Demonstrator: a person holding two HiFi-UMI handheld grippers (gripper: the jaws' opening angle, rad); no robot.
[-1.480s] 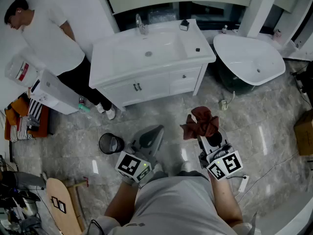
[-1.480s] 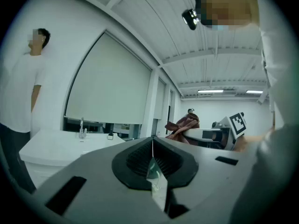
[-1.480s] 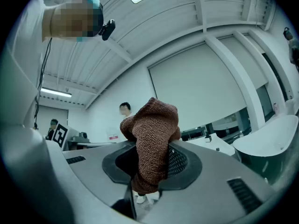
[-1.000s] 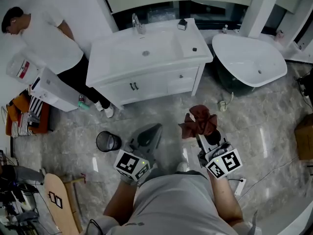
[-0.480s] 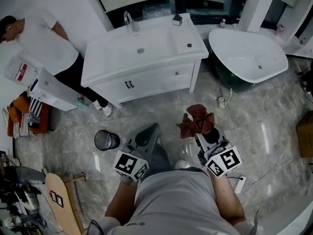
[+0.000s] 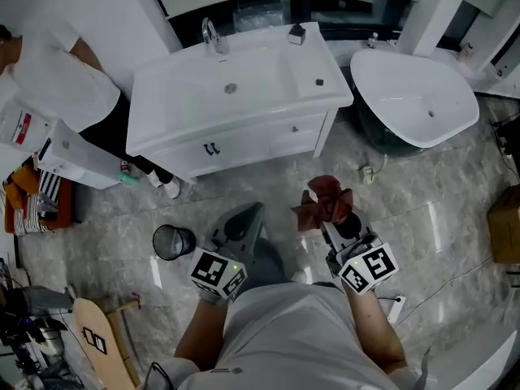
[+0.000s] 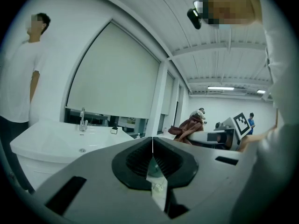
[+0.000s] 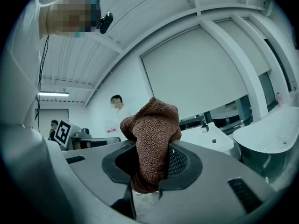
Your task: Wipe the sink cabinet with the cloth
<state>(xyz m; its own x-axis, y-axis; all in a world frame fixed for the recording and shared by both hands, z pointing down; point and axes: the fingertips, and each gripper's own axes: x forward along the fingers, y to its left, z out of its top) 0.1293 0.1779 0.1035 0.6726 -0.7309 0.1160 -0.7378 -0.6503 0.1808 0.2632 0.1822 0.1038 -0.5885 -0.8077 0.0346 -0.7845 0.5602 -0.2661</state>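
Brown knitted cloth kept pinched by right gripper. Left gripper pressed together, empty. White sink cabinet shifted leftward in head view, still well apart; wiping not begun.

Below me lies a glossy grey marble floor. A white freestanding bathtub stands ahead to my right, beside a white pillar. A black bin sits on the floor at my left. A pale blind covers most of the big window, and a strip light glows on the white beamed ceiling.
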